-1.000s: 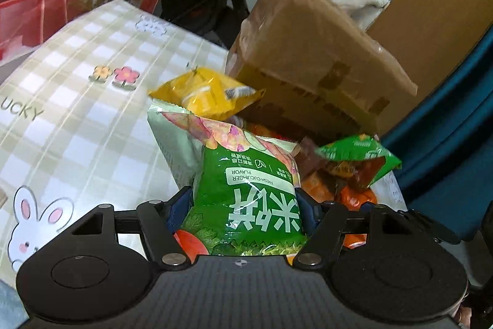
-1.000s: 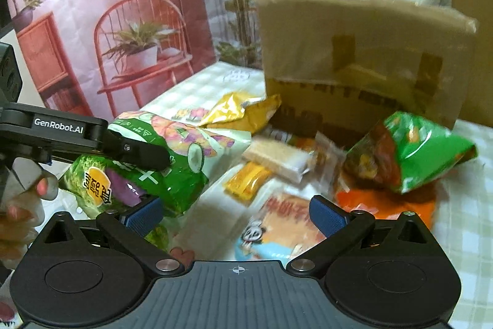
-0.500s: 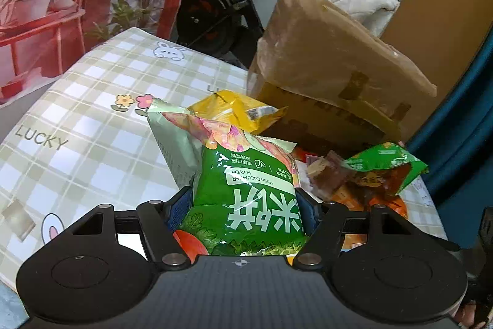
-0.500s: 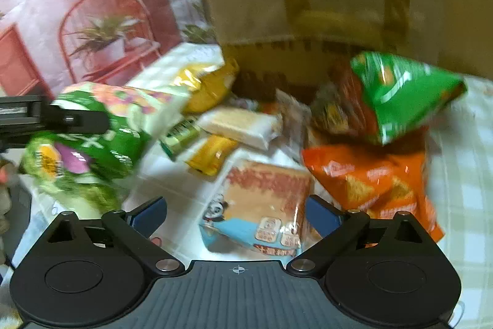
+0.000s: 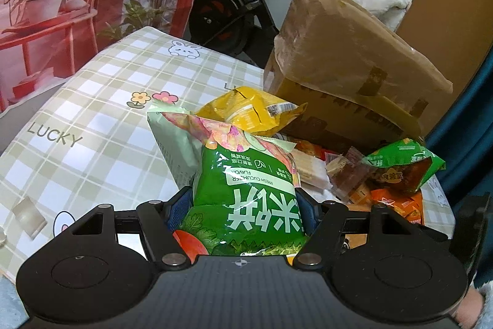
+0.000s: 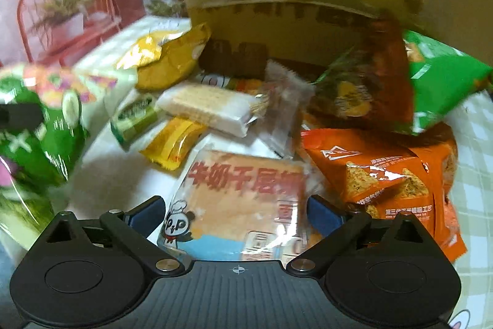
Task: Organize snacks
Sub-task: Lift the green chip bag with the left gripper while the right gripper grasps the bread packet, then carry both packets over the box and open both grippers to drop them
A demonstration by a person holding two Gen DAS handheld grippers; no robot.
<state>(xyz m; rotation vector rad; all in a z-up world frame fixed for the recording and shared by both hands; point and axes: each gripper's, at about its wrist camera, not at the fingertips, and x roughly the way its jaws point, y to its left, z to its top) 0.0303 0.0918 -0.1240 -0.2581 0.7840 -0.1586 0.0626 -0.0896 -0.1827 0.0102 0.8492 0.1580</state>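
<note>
green cucumber bag [image 5: 246, 193] upright, snack pile [image 6: 277, 128] beside

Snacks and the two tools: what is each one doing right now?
Left tool: shut on the green bag.
Green bag: held upright, sealed.
Right tool: open, around the cake pack, not gripping.
Cake pack: lying flat, sealed.
Orange bag: lying on the table, sealed.
Yellow bag: lying by the box, sealed.
Box: taped, tilted.
</note>
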